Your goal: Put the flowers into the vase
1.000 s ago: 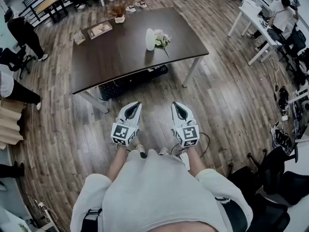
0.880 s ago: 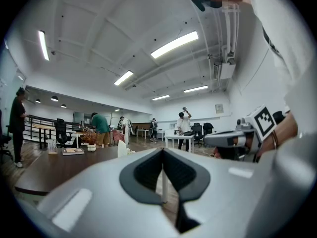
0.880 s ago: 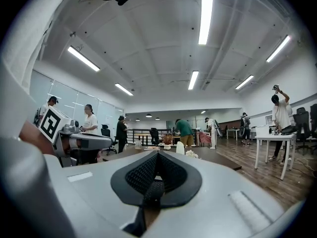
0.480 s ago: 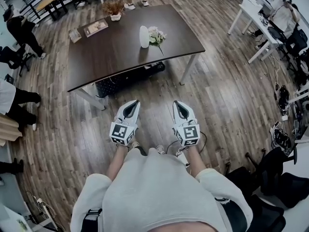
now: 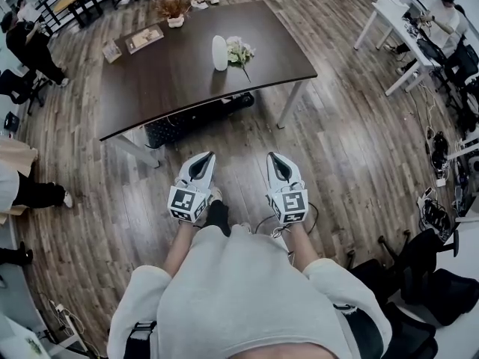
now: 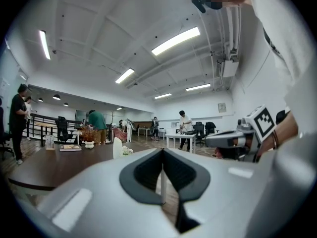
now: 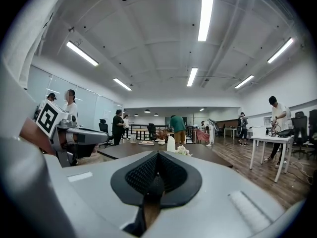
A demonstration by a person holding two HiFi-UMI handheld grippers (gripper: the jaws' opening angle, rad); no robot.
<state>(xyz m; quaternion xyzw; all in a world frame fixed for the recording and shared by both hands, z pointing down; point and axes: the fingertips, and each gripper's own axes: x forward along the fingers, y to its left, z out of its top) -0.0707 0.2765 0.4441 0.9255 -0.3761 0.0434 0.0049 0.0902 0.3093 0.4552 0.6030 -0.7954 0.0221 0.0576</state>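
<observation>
Left gripper (image 5: 205, 160): out in front, level over the wooden floor (image 5: 352, 148). Its jaws are pressed together with only a hairline slit between them, and nothing is caught in it.
Right gripper (image 5: 275, 158): right alongside the left, and the same story. The jaws are closed tight and it is carrying nothing.
Flowers (image 5: 240, 51): a pale bunch lying flat on the dark table (image 5: 172, 81), blooms just beside the vase on its right, stem trailing toward the near edge.
Vase (image 5: 219, 53): white and upright, about mid-table.
Gap: both grippers are well apart from the table, with open floor between them.
From the grippers: both gripper views look across the tabletop, with vase and blooms showing small just above the closed jaws.
Far end of table: a potted dried plant (image 5: 174, 8) at the far edge, and a flat book-like thing (image 5: 144, 39) to its left.
Holder: a person in a grey top (image 5: 247, 298), forearms stretched out, one gripper in each hand.
Room: a white desk (image 5: 397, 22) off to the right with someone seated at it.
</observation>
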